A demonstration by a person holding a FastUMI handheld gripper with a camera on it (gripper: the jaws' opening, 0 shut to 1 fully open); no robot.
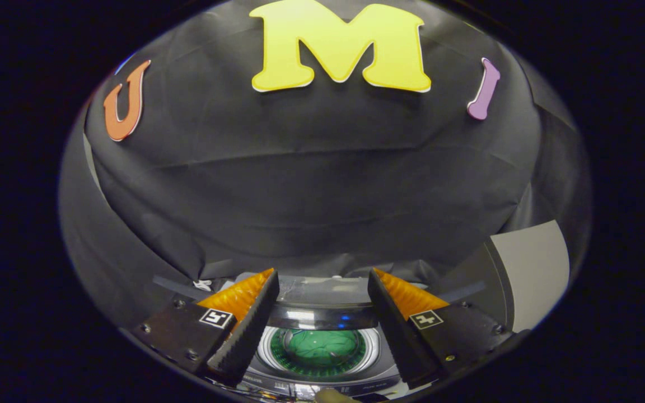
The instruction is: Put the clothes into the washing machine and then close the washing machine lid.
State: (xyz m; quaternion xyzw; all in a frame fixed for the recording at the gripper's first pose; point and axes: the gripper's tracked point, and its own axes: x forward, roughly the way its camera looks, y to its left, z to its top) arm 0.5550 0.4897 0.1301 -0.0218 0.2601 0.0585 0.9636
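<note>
A small top-loading washing machine [322,320] stands just below and between my fingers. Its round tub [320,348] shows beneath a glossy, reflective surface, and I cannot tell whether the lid is down. Something green [322,347], which looks like cloth, lies inside the tub. My gripper [322,282] is open above the machine, its two black fingers [249,330] with orange backs spread wide. Nothing is held between them.
The booth's black cloth wall [322,196] rises right behind the machine. A grey panel [535,268] leans at the right beyond the right finger. A pale object [333,396] pokes in at the near edge of the machine.
</note>
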